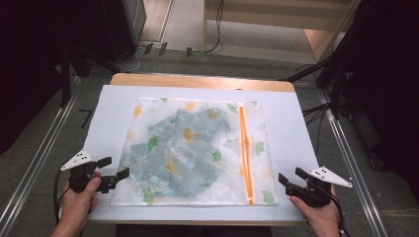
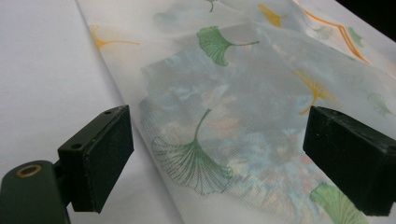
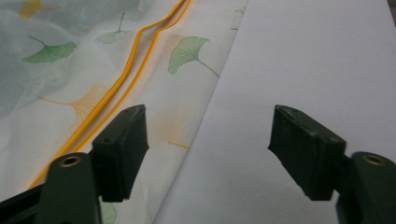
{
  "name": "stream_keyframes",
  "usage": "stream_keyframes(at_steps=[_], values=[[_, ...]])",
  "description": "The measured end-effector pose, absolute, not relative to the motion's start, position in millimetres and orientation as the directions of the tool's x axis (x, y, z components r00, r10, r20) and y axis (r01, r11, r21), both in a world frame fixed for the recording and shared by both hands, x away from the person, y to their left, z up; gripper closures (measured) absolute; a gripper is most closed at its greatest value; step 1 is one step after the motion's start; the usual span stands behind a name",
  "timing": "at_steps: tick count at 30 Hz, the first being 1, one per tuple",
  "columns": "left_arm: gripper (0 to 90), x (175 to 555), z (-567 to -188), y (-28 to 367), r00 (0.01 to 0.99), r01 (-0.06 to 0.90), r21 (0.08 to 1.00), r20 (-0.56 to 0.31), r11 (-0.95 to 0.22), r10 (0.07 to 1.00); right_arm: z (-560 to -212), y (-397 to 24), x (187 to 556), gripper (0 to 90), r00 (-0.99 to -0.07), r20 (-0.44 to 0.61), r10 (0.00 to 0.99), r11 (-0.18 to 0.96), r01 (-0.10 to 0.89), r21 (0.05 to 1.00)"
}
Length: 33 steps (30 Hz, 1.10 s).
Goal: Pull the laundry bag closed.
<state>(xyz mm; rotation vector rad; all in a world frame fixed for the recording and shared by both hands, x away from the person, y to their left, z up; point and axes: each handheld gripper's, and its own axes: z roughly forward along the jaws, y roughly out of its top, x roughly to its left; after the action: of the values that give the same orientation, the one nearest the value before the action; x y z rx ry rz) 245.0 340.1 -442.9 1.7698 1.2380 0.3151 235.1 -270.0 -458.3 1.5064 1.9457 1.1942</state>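
A translucent white mesh laundry bag printed with green and yellow ginkgo leaves [image 1: 197, 148] lies flat in the middle of the white-covered surface [image 1: 296, 128], a bluish folded garment [image 1: 183, 153] showing through it and an orange zipper [image 1: 245, 153] running along its right side. The left gripper [image 1: 116, 168] hovers at the bag's near-left edge, fingers [image 2: 100, 156] spread, pinching nothing. The right gripper [image 1: 291, 177] sits just off the near-right corner, fingers [image 3: 123, 144] likewise spread and empty. Bare white surface borders the bag on every side.
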Motion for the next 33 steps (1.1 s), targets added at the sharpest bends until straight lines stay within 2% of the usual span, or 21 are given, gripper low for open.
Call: stream_keyframes(at_steps=[4,5,7,9,11,13,16,20,23,26,29,33], values=[[15.7,247.3,-441.3,324.9,0.458,0.594,0.798,-0.234,-0.100,0.857,-458.7,-267.2,235.4,39.7,-0.349,0.194,0.917,0.051,0.585,0.810],[17.0,247.4,-441.7,320.2,0.457,0.593,0.798,-0.223,-0.108,0.861,-458.6,-266.3,235.0,44.5,-0.357,0.198,0.913,0.054,0.586,0.808],[31.3,246.7,-441.3,312.2,0.462,0.584,0.803,-0.206,-0.122,0.863,-457.8,-265.6,233.9,53.8,-0.390,0.214,0.896,0.062,0.586,0.808],[41.9,245.8,-440.8,305.5,0.485,0.578,0.807,-0.225,-0.117,0.845,-456.7,-265.7,232.9,59.8,-0.415,0.232,0.880,0.059,0.580,0.812],[50.9,244.4,-440.1,299.1,0.502,0.573,0.810,-0.223,-0.128,0.836,-455.5,-264.5,231.7,70.2,-0.441,0.236,0.866,0.065,0.568,0.821],[58.9,243.8,-439.7,292.4,0.525,0.580,0.801,-0.232,-0.145,0.819,-455.3,-262.6,231.7,71.2,-0.458,0.241,0.855,0.071,0.565,0.822],[70.7,244.4,-441.0,281.8,0.533,0.607,0.778,-0.245,-0.165,0.810,-457.2,-257.6,231.8,77.6,-0.483,0.239,0.842,0.098,0.573,0.814],[82.8,246.8,-441.8,267.7,0.551,0.620,0.764,-0.263,-0.177,0.792,-459.5,-247.7,232.2,83.7,-0.513,0.230,0.827,0.138,0.581,0.802],[87.0,246.6,-443.4,253.7,0.570,0.618,0.757,-0.243,-0.214,0.785,-459.2,-242.1,232.1,89.2,-0.537,0.258,0.803,0.148,0.599,0.787],[90.0,244.5,-446.0,236.2,0.598,0.612,0.751,-0.231,-0.250,0.767,-458.6,-236.2,231.6,90.0,-0.545,0.268,0.794,0.154,0.607,0.780],[90.0,242.1,-450.2,215.8,0.627,0.614,0.740,-0.246,-0.275,0.739,-460.5,-230.4,231.6,90.0,-0.562,0.255,0.787,0.185,0.608,0.772],[90.0,239.4,-456.2,186.7,0.675,0.593,0.728,-0.217,-0.344,0.705,-464.0,-222.6,230.7,90.0,-0.587,0.249,0.770,0.220,0.612,0.760]])
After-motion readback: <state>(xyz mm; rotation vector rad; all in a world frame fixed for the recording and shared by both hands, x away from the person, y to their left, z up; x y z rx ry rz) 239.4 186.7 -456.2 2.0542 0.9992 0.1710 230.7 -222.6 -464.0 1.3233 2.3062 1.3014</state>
